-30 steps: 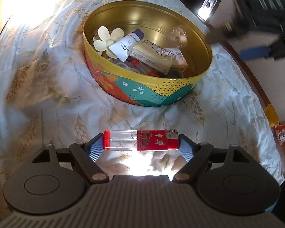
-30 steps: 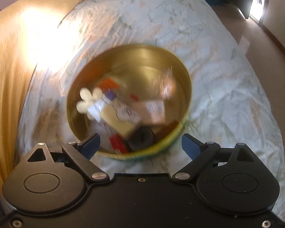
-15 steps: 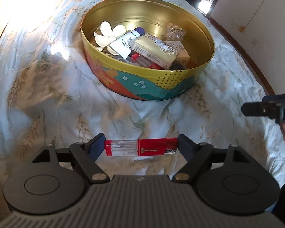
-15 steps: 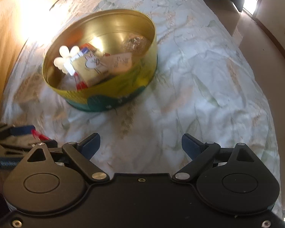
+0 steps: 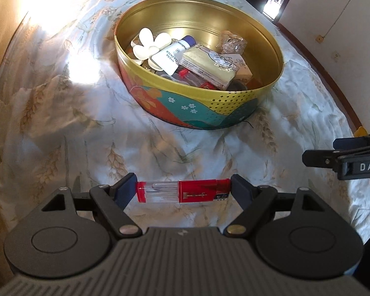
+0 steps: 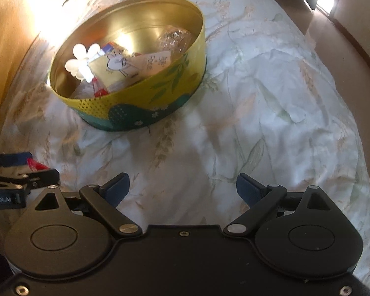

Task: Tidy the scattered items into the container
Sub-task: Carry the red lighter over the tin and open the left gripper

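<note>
**A:** Start at the left gripper (image 5: 183, 192). What has it got?

**B:** Its two blue-padded fingers are clamped end to end on a red and clear plastic lighter (image 5: 183, 192), held crosswise above the pale wheat-print bedsheet (image 5: 61, 128). The grip is only on the lighter's two small ends, so I'd judge a slight loosening or a jolt could let it pivot and drop onto the sheet.

**A:** And the right gripper (image 6: 182, 188)?

**B:** Fingers spread apart, nothing between them, hanging over bare sheet beside the left one. It's near enough that a careless swing could knock the lighter.

**A:** Where does the lighter have to go?

**B:** Into the round gold-lined tin with the floral painted wall (image 5: 202, 108), well ahead of the left gripper. It already holds a white flower-shaped clip (image 5: 151, 43), a white cleanser tube (image 5: 171, 56) and a cream paper-wrapped bar (image 5: 207, 67).

**A:** Risks there?

**B:** Probably releasing too low and clipping the rim, or too soon, so it lands short on the soft, rumpled sheet.
</note>
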